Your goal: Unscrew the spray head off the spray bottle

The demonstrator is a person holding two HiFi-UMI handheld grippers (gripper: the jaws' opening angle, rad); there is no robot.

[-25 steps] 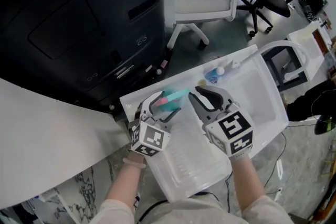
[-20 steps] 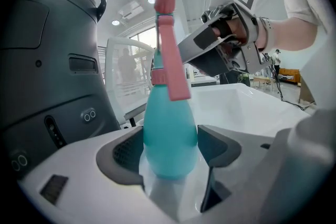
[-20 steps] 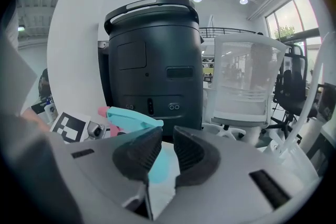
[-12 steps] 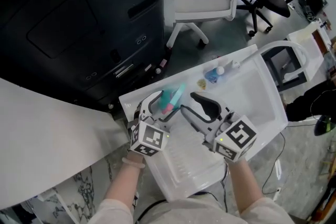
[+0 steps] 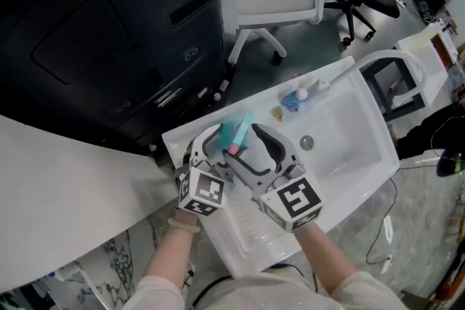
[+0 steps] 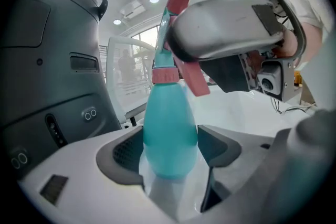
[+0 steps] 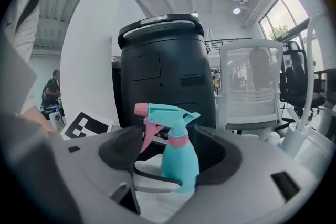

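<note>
Spray bottle sat pinched by its body between the left claw's pads.
It looked light, smooth plastic, likely to flex; the right claw was opening, pads clear either side of the spray head; the pink collar beneath seemed the firmest hold for twisting.

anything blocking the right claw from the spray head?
Nothing visible does. The spray head stands bare between the right claw's jaws, which are opening, with a gap on each side in the right gripper view. The left claw grips the spray bottle lower down on its body, clear of the head.
</note>
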